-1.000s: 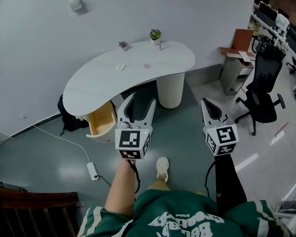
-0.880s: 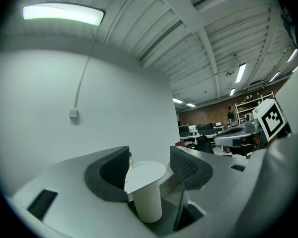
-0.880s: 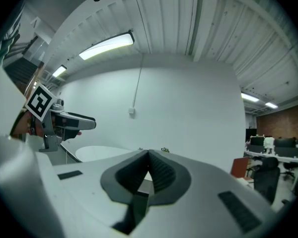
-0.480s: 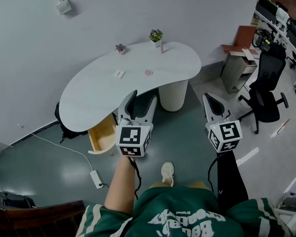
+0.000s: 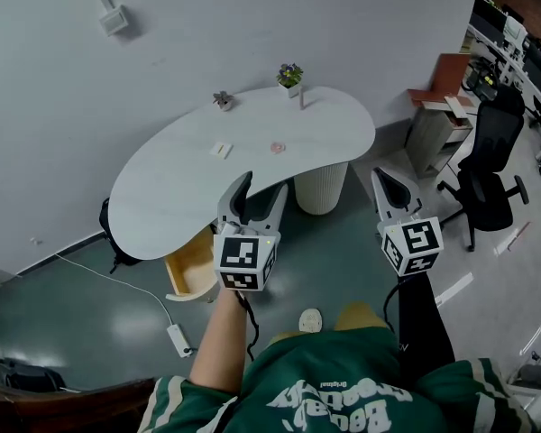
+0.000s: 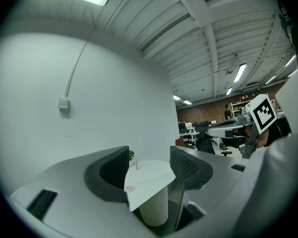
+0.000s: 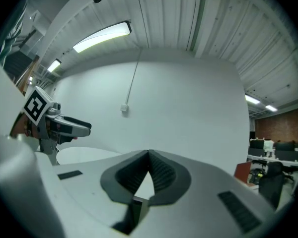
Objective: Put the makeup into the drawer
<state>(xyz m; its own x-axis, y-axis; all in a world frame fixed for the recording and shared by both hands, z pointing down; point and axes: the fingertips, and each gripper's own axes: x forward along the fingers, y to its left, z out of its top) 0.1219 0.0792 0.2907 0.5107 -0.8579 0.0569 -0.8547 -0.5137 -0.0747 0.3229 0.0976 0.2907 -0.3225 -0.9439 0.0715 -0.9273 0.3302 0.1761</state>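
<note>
Small makeup pieces lie on the white curved table (image 5: 180,183): a pink round one (image 5: 277,146), a flat white one (image 5: 221,150) and a thin pink stick (image 5: 301,100) by a plant. A wooden drawer (image 5: 189,271) hangs open under the table's near edge. My left gripper (image 5: 262,188) points level at the table, open and empty, just short of its edge. Between its jaws the left gripper view shows the pink piece (image 6: 129,188) on the table top. My right gripper (image 5: 380,179) is shut and empty, right of the table's ribbed pedestal (image 5: 322,186).
Two small potted plants (image 5: 289,74) (image 5: 223,100) stand at the table's back. A power strip (image 5: 181,339) and cable lie on the floor at left. A black office chair (image 5: 485,171) and a small cabinet (image 5: 430,130) stand to the right.
The person has stepped closer to the table; it now sits lower and nearer in the head view. Both grippers have come forward with them, jaws unchanged.
</note>
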